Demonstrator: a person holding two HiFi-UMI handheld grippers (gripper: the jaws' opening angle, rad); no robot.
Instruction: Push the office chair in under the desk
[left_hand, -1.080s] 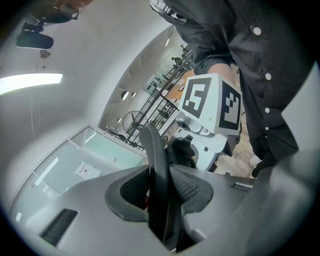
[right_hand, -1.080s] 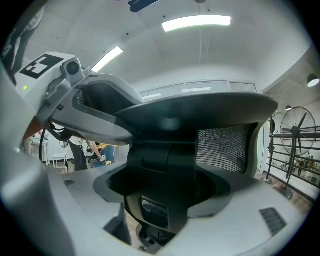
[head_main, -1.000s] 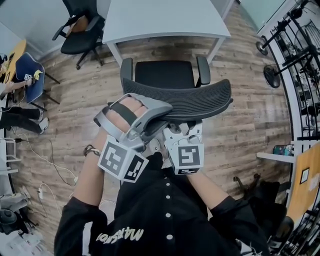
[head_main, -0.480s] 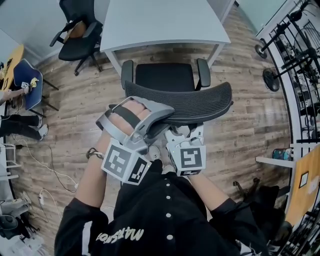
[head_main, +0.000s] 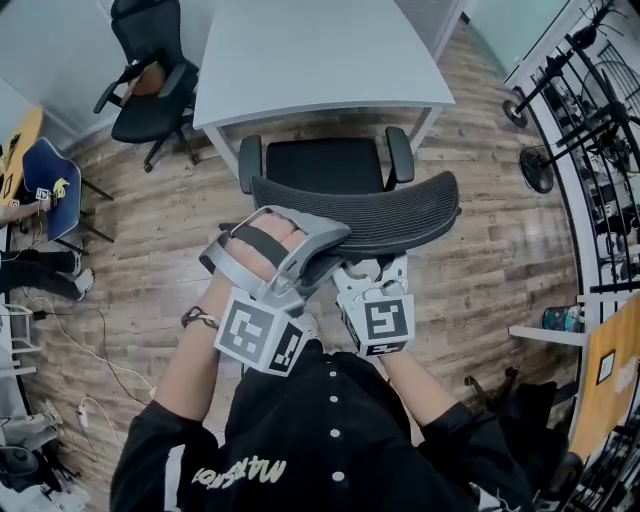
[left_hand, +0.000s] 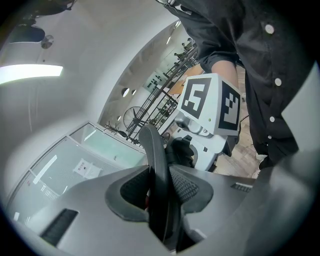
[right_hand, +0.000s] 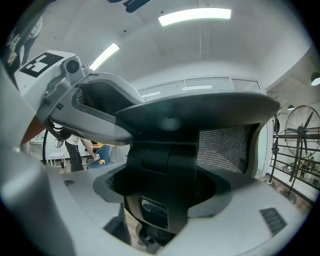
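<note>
Floorboards (head_main: 180, 220) carry black mesh office chair (head_main: 325, 165); left gripper (left_hand: 159, 197) and right gripper (right_hand: 160, 195) pinch backrest (head_main: 400, 205).

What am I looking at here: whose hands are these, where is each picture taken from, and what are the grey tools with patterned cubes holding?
There is no robot here. A person holds a hand-held claw in each hand. The head view comes from a camera on the person's head, looking steeply down. The other two views come from cameras riding on each claw. The patterned cubes are part of the claws. On the wooden floor a black office chair faces a white desk, its seat mostly short of the desk. The left claw is clamped on the backrest's top edge. The right claw appears closed on the dark support behind the backrest.
</note>
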